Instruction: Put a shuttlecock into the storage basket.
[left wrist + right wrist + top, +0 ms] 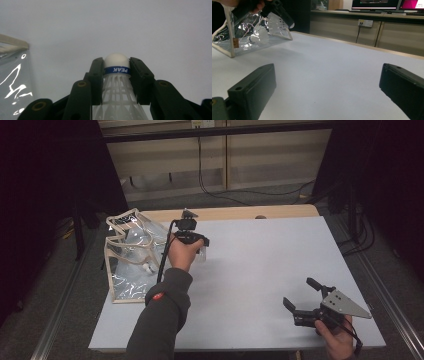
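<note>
My left gripper [196, 240] hovers over the white table [260, 265], just right of a clear plastic bag [131, 255] with beige trim. Its jaws are shut on a white shuttlecock [117, 62] with a blue band reading PEAK, cork end pointing away from the gripper [116, 68]. Another shuttlecock [258, 37] lies inside the bag [249, 32]. Near the table's front right corner my right gripper [301, 293] is held low with its jaws wide apart and nothing between them [327, 87].
The bag stands at the table's left edge. A wooden strip [235, 212] runs along the far edge. Cables [215, 190] hang on the wall and floor behind. Monitors [384, 3] sit on a counter beyond the table.
</note>
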Demonstrator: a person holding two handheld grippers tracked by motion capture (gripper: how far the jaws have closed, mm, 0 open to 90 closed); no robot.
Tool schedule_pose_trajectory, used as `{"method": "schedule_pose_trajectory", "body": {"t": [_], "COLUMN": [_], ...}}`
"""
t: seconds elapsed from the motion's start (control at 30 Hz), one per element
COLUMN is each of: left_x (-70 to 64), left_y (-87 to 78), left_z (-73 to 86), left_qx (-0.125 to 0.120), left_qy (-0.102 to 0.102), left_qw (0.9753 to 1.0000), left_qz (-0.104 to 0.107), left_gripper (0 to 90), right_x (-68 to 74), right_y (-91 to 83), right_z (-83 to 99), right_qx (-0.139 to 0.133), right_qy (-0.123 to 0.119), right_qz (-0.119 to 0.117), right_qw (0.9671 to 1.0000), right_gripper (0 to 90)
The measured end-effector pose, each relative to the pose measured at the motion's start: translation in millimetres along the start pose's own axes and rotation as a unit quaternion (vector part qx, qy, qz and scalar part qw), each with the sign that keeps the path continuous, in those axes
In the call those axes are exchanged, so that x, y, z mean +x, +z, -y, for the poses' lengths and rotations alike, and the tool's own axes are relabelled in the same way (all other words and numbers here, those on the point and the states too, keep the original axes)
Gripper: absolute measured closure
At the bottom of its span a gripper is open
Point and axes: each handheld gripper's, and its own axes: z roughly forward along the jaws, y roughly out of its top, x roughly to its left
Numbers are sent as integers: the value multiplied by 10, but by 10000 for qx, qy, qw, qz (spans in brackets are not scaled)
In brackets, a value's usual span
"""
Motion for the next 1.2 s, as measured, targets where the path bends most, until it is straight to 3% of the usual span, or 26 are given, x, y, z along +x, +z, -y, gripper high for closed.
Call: {"method": "schedule_pose_trajectory", "body": {"t": [0.17, 0.73, 1.2], "left_x": [32, -40, -35], "left_y": [-119, -496, -682], "left_z": [-9, -158, -228], "left_qx": [-14, 44, 81], "left_qy": [-56, -47, -11], "left_qw": [10000, 9999, 9999], "left_qz": [18, 117, 119], "left_gripper": [652, 652, 653], "right_x": [9, 9, 11], "right_y": [7, 7, 9], "right_z": [-1, -2, 0], "right_qx": [-16, -31, -23], "right_qy": [-17, 5, 7], "right_qz": [-11, 0, -4], "right_qw": [10000, 10000, 10000], "right_gripper": [9, 9, 9]}}
